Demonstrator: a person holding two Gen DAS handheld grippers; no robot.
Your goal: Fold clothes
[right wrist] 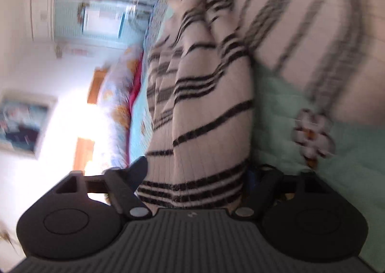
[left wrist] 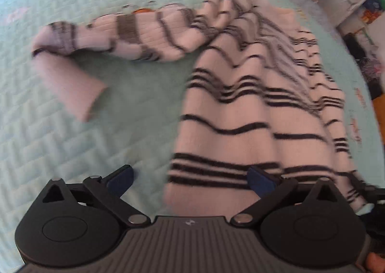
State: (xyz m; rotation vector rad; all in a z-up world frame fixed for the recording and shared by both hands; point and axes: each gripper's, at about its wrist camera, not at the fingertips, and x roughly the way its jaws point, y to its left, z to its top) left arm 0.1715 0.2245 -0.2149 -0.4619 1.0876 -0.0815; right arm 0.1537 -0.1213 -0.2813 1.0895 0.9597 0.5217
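Your left gripper point(left wrist: 190, 180) hangs over the mint-green quilted bedspread point(left wrist: 72, 143) with its blue-padded fingers point(left wrist: 121, 180) spread wide. The hem of the pink sweater with black stripes point(left wrist: 240, 109) lies between them, but only toward the right finger; the left finger stands clear over bare quilt, and neither pad is seen pressing the knit, so this gripper is released. From there the sweater's body runs up and away from you, rumpled in long ridges, and one sleeve point(left wrist: 108, 34) stretches out to the left across the bedspread, its cuff bent back toward you.

In the right wrist view, which is rolled sideways and blurred, your right gripper point(right wrist: 196, 176) has the sweater's striped hem filling the gap between its fingers. The cloth reaches both fingers, but the blur hides whether the pads actually pinch it, so you cannot tell if this gripper is clenched on it. A sleeve or fold of the same sweater lies beside it on the bedspread.

No brand, label or readable writing shows on the sweater. Each gripper body carries only a small pale mark, too small to read.
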